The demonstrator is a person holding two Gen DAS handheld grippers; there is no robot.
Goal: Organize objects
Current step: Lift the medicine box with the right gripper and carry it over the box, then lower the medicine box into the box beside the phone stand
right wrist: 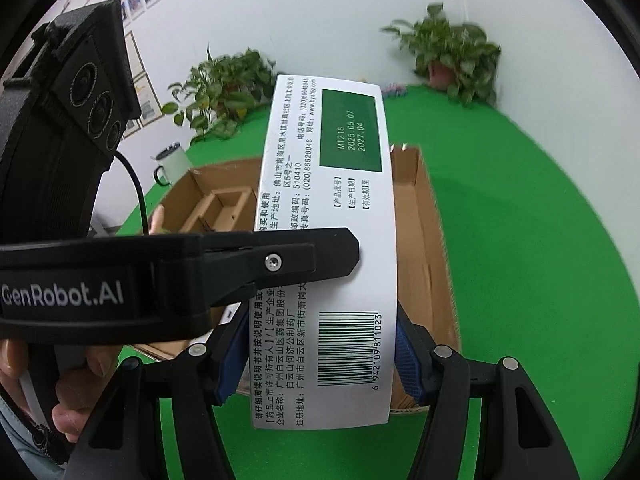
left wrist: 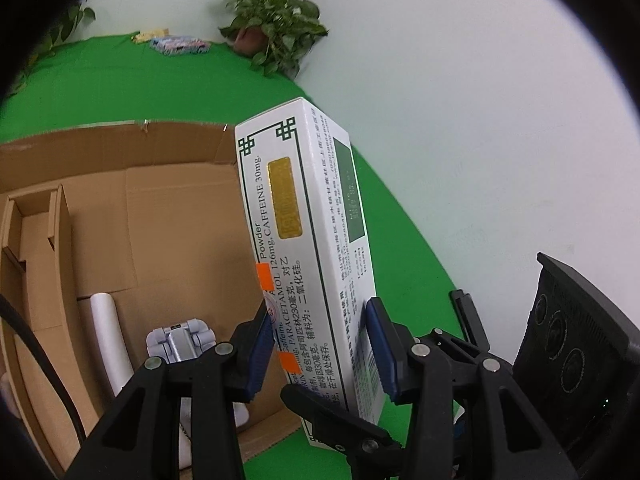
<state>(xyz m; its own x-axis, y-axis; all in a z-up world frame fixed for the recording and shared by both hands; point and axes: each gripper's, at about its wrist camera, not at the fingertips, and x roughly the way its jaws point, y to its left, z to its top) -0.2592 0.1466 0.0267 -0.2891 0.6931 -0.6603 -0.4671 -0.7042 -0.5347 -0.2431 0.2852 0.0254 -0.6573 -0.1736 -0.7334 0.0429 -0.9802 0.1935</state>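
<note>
A long white medicine box (left wrist: 308,208) with green trim and a gold label is held in the air by both grippers. My left gripper (left wrist: 320,320) is shut on its lower part, blue pads pressed on the two wide faces. My right gripper (right wrist: 320,344) is shut on the same box (right wrist: 344,240) across its narrow sides, near the barcode. One black finger of the left gripper (right wrist: 304,256) crosses the box in the right wrist view. The box hangs over the right-hand end of an open cardboard carton (left wrist: 160,220), also seen behind the box (right wrist: 424,240).
Inside the carton lie a white roll (left wrist: 108,332), a grey-white gadget (left wrist: 180,340) and cardboard dividers (left wrist: 52,220). A green cloth (right wrist: 520,260) covers the table. Potted plants (left wrist: 272,28) stand at the back by the wall, near colourful packets (left wrist: 180,45) and a mug (right wrist: 172,162).
</note>
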